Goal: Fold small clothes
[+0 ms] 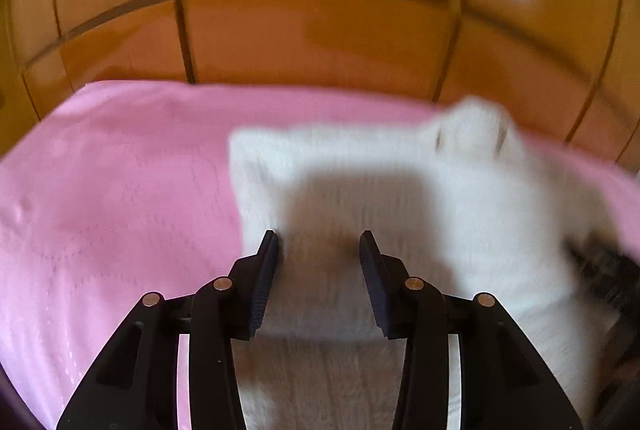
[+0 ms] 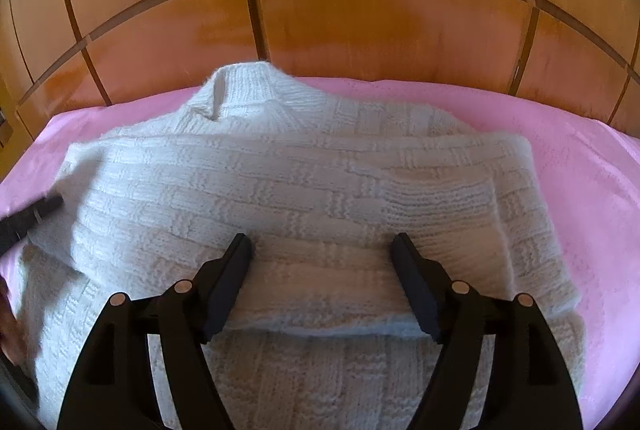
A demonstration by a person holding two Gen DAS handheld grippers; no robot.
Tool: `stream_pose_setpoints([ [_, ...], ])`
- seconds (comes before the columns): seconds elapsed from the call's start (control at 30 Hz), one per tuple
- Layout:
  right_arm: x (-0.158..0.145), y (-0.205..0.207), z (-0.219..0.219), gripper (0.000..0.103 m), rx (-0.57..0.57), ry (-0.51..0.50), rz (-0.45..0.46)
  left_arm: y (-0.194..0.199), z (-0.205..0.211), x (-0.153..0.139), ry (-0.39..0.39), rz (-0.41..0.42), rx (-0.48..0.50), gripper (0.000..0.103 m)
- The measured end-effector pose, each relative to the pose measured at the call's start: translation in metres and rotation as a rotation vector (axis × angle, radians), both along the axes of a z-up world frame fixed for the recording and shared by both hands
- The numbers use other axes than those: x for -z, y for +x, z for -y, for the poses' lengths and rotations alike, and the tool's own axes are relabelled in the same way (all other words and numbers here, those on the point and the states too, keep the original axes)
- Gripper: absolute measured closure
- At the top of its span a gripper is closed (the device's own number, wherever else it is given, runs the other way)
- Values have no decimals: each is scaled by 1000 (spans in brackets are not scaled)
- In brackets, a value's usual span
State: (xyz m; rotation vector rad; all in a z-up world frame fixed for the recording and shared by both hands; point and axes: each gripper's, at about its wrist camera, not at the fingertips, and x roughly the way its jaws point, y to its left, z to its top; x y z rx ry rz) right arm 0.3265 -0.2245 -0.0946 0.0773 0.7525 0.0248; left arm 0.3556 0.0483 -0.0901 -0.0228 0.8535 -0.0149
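A small white knitted sweater (image 2: 304, 182) lies on a pink blanket (image 2: 580, 158), its lower part folded up over the body, its collar (image 2: 244, 90) toward the wooden headboard. It looks blurred in the left wrist view (image 1: 400, 190). My right gripper (image 2: 322, 244) is open, its fingers over the folded edge of the sweater with nothing held. My left gripper (image 1: 318, 242) is open above the sweater's left part, empty. The left gripper's finger (image 2: 36, 214) shows at the left edge of the right wrist view. The right gripper (image 1: 604, 270) shows blurred at the right edge of the left wrist view.
A glossy wooden headboard (image 2: 360, 22) with dark grooves stands right behind the blanket. The pink blanket (image 1: 112, 198) stretches far to the left of the sweater.
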Motion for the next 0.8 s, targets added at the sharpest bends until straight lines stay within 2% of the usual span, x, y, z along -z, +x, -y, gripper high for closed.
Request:
stream_pose_setpoints([
  [0.03, 0, 1, -1, 29, -1, -2, 1, 2, -2, 9, -7, -29, -10, 61],
  [0.13, 0, 0, 0, 29, -1, 3, 6, -2, -12, 1, -70, -17, -51, 60],
  [0.2, 0, 0, 1, 28, -3, 10, 9, -13, -16, -10, -127, 3, -59, 48],
  [0.23, 0, -1, 1, 28, -3, 11, 10, -22, -16, -16, -133, 26, -54, 47],
  [0.37, 0, -2, 1, 26, -2, 8, 13, -48, -4, -31, -119, 83, -31, 40],
  [0.43, -1, -2, 0, 24, -1, 5, 11, -63, -3, -36, -129, 103, -21, 40],
  [0.5, -3, -3, 0, 21, 2, 0, 11, -78, 0, -39, -130, 104, -12, 40],
  [0.57, -5, -7, -1, 12, 14, -13, 11, -89, 3, -40, -130, 104, -9, 40],
  [0.63, -9, -14, 0, 8, 19, -14, 14, -100, 2, -37, -131, 93, 0, 40],
  [0.8, -13, -41, 3, 5, 9, -11, 2, -123, 0, -30, -122, 73, 1, 40],
])
